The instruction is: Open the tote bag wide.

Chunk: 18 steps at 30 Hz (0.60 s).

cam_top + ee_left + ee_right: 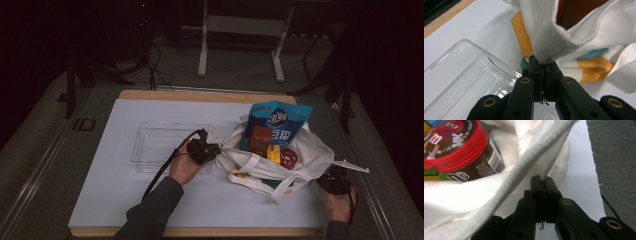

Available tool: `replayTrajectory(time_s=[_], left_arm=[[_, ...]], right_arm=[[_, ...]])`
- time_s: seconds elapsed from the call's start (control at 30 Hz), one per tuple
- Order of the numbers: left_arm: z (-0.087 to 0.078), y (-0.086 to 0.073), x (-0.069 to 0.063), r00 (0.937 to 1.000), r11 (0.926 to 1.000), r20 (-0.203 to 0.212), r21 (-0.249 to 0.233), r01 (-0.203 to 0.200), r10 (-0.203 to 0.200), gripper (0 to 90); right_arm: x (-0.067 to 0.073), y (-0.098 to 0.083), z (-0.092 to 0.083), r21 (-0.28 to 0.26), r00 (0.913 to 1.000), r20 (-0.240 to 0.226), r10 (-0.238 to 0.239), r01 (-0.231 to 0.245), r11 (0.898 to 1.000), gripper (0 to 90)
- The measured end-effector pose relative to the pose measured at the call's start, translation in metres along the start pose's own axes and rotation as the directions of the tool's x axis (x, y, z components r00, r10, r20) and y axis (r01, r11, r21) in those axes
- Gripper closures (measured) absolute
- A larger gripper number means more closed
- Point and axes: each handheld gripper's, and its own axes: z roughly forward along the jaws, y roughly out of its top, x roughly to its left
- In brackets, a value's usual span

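the high view takes in the whole scene: a white cloth tote bag with orange and teal patches [280,162] lies on the right half of the white-covered counter [125,200], just beside a clear plastic rectangular tray [165,142] on its left. out of the bag's mouth stick a blue snack pouch [280,122], a brown box [260,140], a small yellow packet [273,153] and a red-lidded round candy tub [289,157]. the left hand-held gripper [212,149] sits at the bag's left edge and the right hand-held gripper [336,181] at its right corner, but here the jaws are too dark to read.

the left gripper view settles it: the left hand-held gripper [543,68] is clenched on a fold of the bag's hemmed rim [554,37], with the tray's corner close on its left.

the right gripper view shows the right hand-held gripper [543,181] pinching the bag's fabric near a thick seam, and brings the tub's printed lid [451,137] up close.
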Motion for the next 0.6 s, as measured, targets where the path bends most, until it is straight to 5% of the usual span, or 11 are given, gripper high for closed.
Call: replayTrajectory(time_s=[0.13,0.3,0.6], left_arm=[[-0.014,0.0,0.002,0.9989,0.9973,0.028,-0.062,0.04,-0.038,77.4],[-0.034,-0.003,0.007,0.9979,0.9914,0.053,-0.123,0.043,-0.037,64.3],[-0.058,-0.002,0.008,0.9962,0.9772,0.074,-0.203,0.06,-0.046,58.7]], right_arm=[[0.003,0.0,-0.01,-0.022,0.9999,0.004,-0.014,0.014,1.0,83.7],[0.007,0.0,-0.029,-0.057,0.9992,-0.012,-0.038,0.037,0.998,74.2],[0.015,0.011,-0.061,-0.122,0.9956,-0.001,-0.094,0.093,0.988,68.9]])
